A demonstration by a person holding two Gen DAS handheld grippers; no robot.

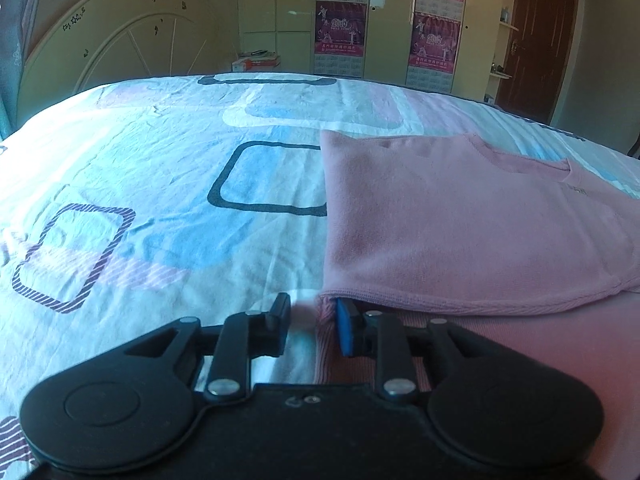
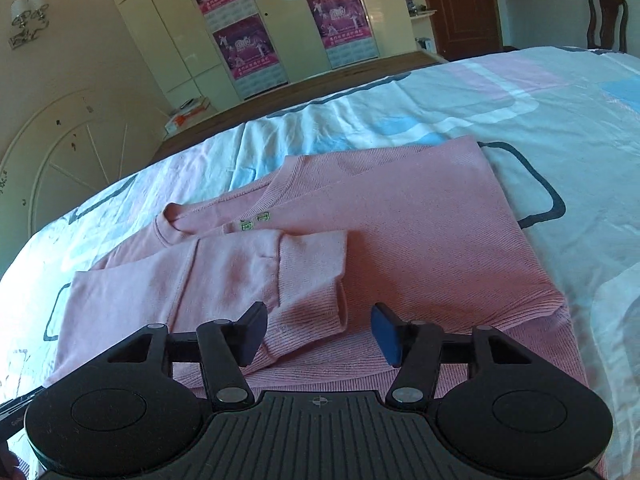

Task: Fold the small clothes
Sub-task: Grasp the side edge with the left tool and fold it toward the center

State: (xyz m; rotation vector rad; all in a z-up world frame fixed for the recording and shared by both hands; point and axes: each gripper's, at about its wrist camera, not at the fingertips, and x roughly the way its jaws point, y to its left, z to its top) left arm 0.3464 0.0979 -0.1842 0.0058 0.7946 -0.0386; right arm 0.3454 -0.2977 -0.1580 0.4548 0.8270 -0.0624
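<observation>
A: On the bed, near edge: status of the left gripper (image 1: 312, 326)?

B: Jaws narrowly apart at the ribbed hem corner of the pink sweater (image 1: 460, 220). The hem edge lies between the pads; whether they press it cannot be told.

A: Right gripper (image 2: 318, 332)?

B: Jaws about half open, nothing between the pads. It hovers over the folded-in sleeve cuff (image 2: 308, 280), not touching.

A: Condition of the sweater?

B: Pink fine-rib knit, lying flat on the bedsheet (image 1: 140, 160). One side is folded inward with a straight edge; the sleeve lies across the chest below the round neckline (image 2: 172, 220).

A: Any markings?

B: Two small green square marks (image 2: 254, 222) just below the neckline; unreadable. On the wardrobe (image 2: 280, 20), magenta posters (image 2: 244, 46) read "2010"; other text is too small.

A: Surroundings?

B: White sheet with blue, pink and dark rounded squares. Cream arched headboard (image 1: 120, 40), brown door (image 1: 536, 36), dark wooden chair (image 2: 606, 20), wall lamp (image 2: 28, 16).
</observation>
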